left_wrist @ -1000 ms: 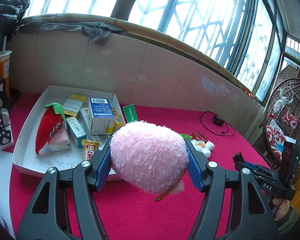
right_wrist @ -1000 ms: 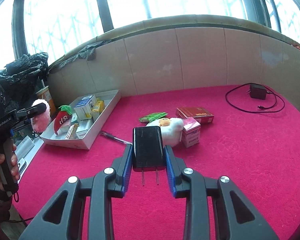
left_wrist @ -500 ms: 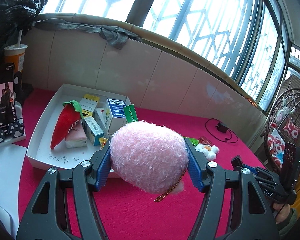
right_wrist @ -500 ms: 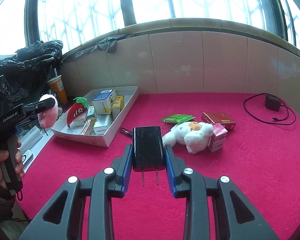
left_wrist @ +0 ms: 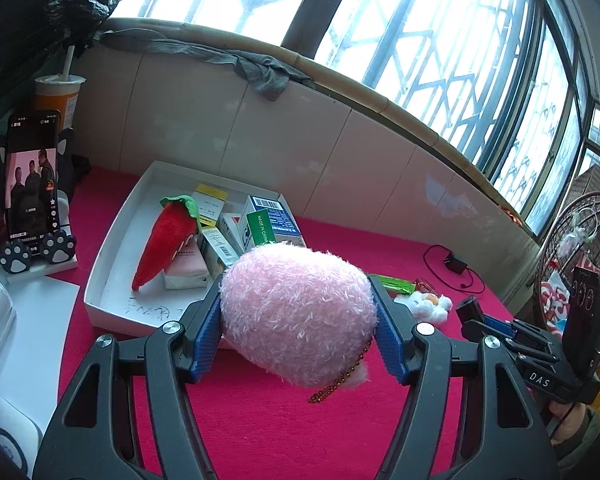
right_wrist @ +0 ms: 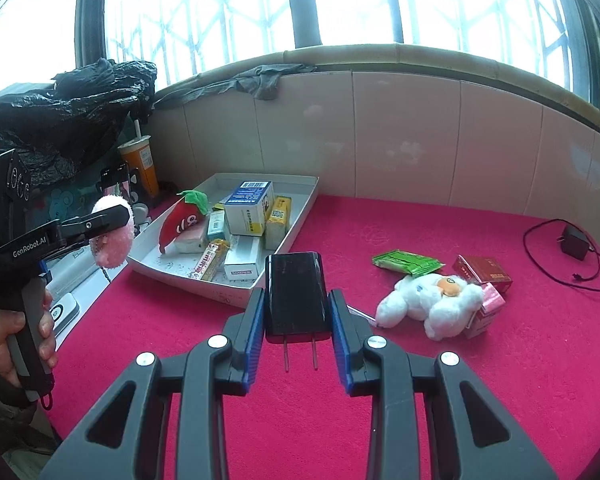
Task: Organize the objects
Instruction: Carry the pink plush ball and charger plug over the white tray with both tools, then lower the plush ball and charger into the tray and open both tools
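Note:
My left gripper (left_wrist: 298, 328) is shut on a pink fluffy plush (left_wrist: 296, 312) with a bead chain hanging from it, held over the red cloth just in front of the white tray (left_wrist: 112, 240). The right wrist view shows the same plush (right_wrist: 114, 236) at far left, near the tray's left corner. My right gripper (right_wrist: 296, 308) is shut on a black plug adapter (right_wrist: 295, 292), prongs pointing back toward the camera, just before the tray's (right_wrist: 300, 216) near edge. The tray holds a red strawberry plush (right_wrist: 180, 220), a blue-and-white box (right_wrist: 248, 208) and several small boxes.
On the red cloth to the right lie a white plush (right_wrist: 432, 300), a green packet (right_wrist: 404, 262), a red box (right_wrist: 484, 272), a pink box (right_wrist: 486, 312) and a black charger with cable (right_wrist: 572, 240). A phone on a stand (left_wrist: 30, 184) and an orange cup (left_wrist: 56, 100) stand left of the tray.
Both grippers have swung leftward with their loads, so the tray sits more to the right in each view. The phone stand has come into the left wrist view. Grips unchanged.

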`<action>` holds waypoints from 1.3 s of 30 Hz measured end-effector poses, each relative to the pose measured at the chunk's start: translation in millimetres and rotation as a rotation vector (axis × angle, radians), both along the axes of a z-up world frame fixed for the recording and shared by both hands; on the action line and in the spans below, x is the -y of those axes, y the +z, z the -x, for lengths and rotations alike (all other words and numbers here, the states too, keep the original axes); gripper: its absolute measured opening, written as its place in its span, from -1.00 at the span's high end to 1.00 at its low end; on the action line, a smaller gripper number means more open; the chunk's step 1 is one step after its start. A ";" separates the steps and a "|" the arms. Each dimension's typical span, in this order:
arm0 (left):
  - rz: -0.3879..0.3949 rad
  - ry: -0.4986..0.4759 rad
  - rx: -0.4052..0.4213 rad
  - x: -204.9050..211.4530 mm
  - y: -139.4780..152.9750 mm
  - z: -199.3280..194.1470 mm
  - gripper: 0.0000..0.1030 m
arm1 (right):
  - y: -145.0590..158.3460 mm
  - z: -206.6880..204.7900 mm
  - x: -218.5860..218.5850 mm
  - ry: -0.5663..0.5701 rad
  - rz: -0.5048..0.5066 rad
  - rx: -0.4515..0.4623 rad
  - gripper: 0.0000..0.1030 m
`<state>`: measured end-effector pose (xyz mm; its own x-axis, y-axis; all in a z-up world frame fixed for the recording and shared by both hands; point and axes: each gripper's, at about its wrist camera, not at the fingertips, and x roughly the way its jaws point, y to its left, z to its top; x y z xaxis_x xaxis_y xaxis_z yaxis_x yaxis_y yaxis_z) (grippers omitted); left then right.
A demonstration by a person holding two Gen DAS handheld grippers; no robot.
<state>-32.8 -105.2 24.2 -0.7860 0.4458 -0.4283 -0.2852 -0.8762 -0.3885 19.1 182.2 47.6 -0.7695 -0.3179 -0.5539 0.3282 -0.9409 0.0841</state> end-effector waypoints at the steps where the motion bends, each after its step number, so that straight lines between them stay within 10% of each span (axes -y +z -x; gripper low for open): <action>1: -0.002 0.004 0.002 2.2 -0.8 0.5 -0.29 | 0.4 2.4 4.4 0.007 -0.005 0.001 0.40; 21: -0.037 0.145 0.023 66.4 3.1 31.0 -0.29 | 8.3 57.1 87.8 0.155 -0.052 0.030 0.40; 39: 0.055 0.167 0.091 43.3 2.5 162.8 -0.33 | -34.2 135.5 169.6 0.222 -0.041 0.140 0.40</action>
